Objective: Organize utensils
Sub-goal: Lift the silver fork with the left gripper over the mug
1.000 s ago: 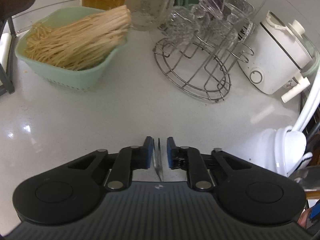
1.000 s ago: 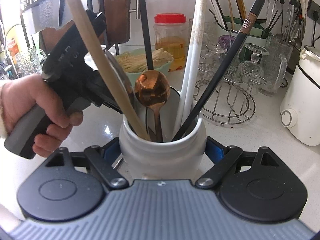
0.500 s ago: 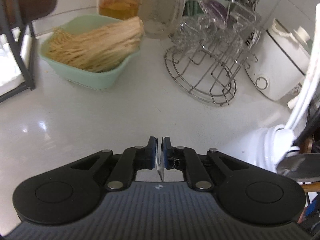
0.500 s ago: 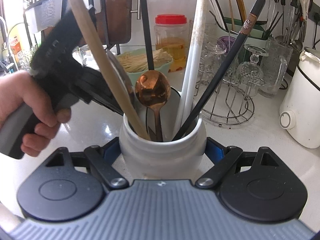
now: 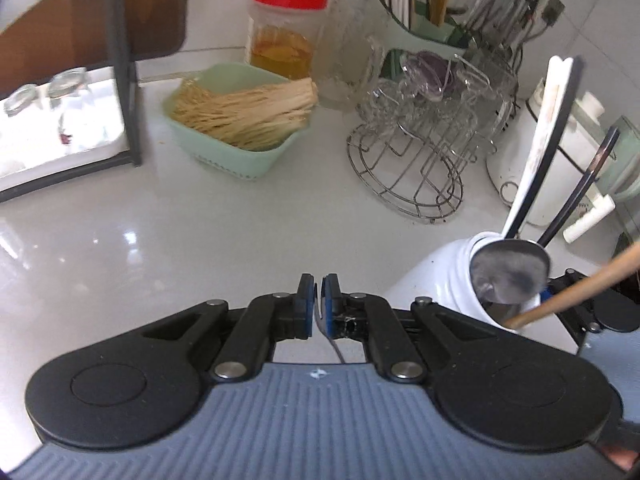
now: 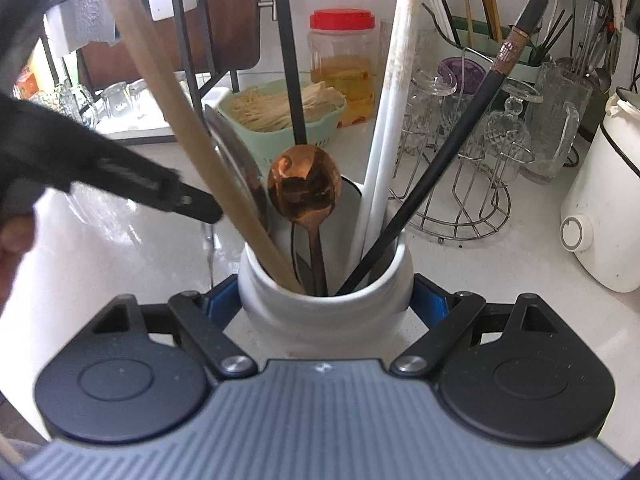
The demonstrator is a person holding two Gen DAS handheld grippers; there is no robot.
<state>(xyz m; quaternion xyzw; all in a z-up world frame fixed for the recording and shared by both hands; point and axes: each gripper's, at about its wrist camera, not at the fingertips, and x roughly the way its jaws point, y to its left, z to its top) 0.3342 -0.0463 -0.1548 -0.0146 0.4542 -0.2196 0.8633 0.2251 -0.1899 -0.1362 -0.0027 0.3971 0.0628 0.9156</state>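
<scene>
Between the right tongs (image 6: 325,304): the white crock (image 6: 325,312).

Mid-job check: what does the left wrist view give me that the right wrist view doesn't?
Only left wrist: the left gripper, jaws shut on a thin metal utensil. Only right wrist: the copper spoon inside the white crock, and the right gripper, jaws clamped on both sides of that crock. Both: the crock, the silver spoon in it, the green basket of noodles, the red-lidded jar.

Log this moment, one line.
left hand-held gripper: jaws just closed further on thin metal utensil | right hand-held gripper: clamps white jar | in jar: copper spoon, steel spoon
</scene>
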